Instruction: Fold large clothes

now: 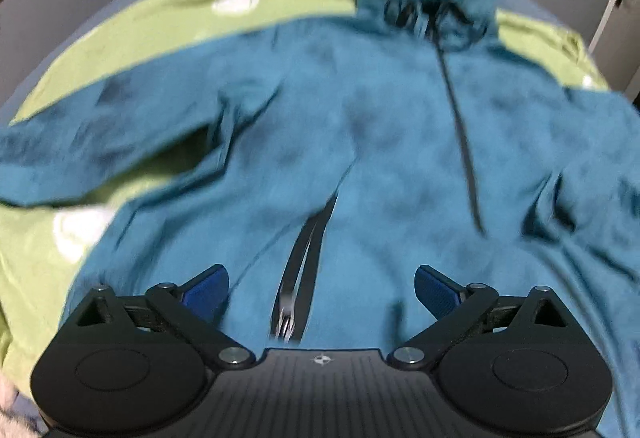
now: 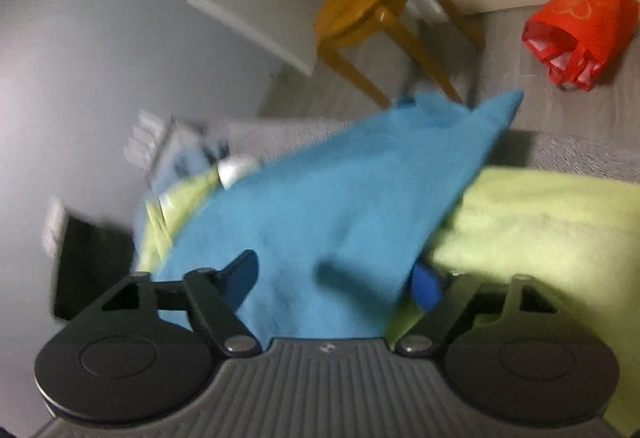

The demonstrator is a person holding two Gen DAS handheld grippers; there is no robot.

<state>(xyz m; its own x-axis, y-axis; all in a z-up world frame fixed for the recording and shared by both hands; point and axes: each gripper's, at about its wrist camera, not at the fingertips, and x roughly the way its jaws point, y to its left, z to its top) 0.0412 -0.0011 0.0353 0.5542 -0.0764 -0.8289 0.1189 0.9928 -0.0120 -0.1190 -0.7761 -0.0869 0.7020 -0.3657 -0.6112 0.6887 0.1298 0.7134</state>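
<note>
Jacket (image 1: 360,126) lies spread ahead of the left tool (image 1: 322,290), whose jaws are spread; its fabric sits between the right tool's (image 2: 336,278) spread jaws.

Dim, flat indoor light with soft shadows. Both views are smeared by motion blur, worst in the right wrist view, where the stool (image 2: 372,14) streaks. Fisheye bending curves the edges, corners dark.
</note>
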